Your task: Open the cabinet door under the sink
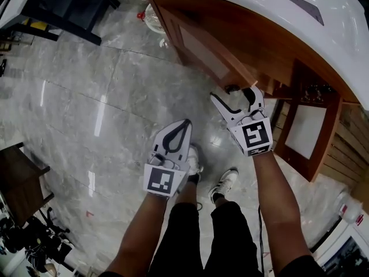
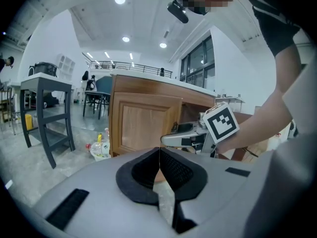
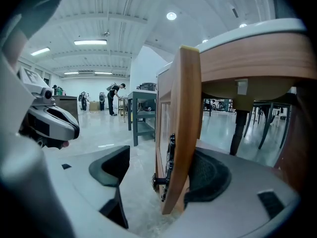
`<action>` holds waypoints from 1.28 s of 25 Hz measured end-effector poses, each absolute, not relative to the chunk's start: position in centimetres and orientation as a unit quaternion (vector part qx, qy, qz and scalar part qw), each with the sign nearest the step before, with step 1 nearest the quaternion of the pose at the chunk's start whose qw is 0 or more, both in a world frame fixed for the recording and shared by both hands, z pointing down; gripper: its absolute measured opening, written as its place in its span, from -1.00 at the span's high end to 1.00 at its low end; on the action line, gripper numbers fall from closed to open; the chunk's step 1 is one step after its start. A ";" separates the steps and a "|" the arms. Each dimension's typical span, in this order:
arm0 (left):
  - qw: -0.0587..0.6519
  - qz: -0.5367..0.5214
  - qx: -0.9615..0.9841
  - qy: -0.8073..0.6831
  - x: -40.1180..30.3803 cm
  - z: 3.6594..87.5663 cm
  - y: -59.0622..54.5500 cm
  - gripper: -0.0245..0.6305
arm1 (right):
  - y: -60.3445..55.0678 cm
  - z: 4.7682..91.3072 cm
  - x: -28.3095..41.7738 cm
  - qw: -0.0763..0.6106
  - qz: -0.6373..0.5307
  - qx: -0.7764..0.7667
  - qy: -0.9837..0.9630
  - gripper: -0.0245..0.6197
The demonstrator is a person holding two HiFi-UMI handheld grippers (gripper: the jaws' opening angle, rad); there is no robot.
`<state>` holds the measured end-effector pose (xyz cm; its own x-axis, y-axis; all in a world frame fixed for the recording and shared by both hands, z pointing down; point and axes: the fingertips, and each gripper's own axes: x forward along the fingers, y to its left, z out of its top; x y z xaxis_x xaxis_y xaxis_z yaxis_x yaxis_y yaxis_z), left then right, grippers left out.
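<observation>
Step in hand: the swing-open, early part. The right gripper (image 1: pixel 233 97) straddles the free edge of the cabinet door (image 1: pixel 202 51) under the white countertop (image 1: pixel 259 10), just by the dark handle (image 1: pixel 232 89).

In the right gripper view the right gripper's (image 3: pixel 158 172) jaws are wide apart, with the door (image 3: pixel 185 108) edge-on between them. The inner pad sits behind the wood, touching it or nearly so. The outer pad is well clear of the front face and of the handle (image 3: pixel 169 162). So I call it hooked, not clamped, with nothing pinched.

The door looks ajar, not far out: I can see past its edge into the dark space under the counter. Its hinge side is away from me, up the head view.

The left gripper (image 1: pixel 185 124) hangs low over the floor (image 1: pixel 104 108), near the person's shoes and well apart from the cabinet. In its own view the left gripper's (image 2: pixel 159 157) jaws are pressed together with nothing in them. It is idle.

My guess for the next move is to pull the right gripper back toward the body along the door's arc, with the inner pad doing the work. Closing the jaws on the edge first would be safer, since an open hook can slip off the wood as the angle changes. The handle knob sits close to the outer pad's path and could catch it. The left gripper isn't needed.

A second door (image 1: pixel 305 126) further right stands open too.
</observation>
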<state>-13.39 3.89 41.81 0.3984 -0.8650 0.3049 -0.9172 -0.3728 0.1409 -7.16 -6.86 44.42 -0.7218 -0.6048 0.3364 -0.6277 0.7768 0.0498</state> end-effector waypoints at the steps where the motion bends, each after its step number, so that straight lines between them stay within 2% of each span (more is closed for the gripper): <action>1: 0.147 0.089 0.821 -0.544 -13.6 41.8 4.2 0.86 | -6.5 44.4 -7.4 0.169 0.035 0.332 -0.927 -0.20; 24: 0.185 0.067 0.762 -0.617 -20.7 41.9 8.3 0.85 | 1.1 43.6 -15.3 0.152 0.052 0.284 -0.945 -0.20; 32: 0.184 0.095 0.731 -0.650 -23.7 42.9 9.6 0.85 | 2.7 43.9 -18.2 0.151 0.037 0.244 -0.957 -0.20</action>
<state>-23.74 9.63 42.91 0.1358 -0.9155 0.3787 -0.9856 -0.0858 0.1459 -18.23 2.68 43.87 -0.8350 -0.4563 0.3075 -0.4785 0.8781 0.0037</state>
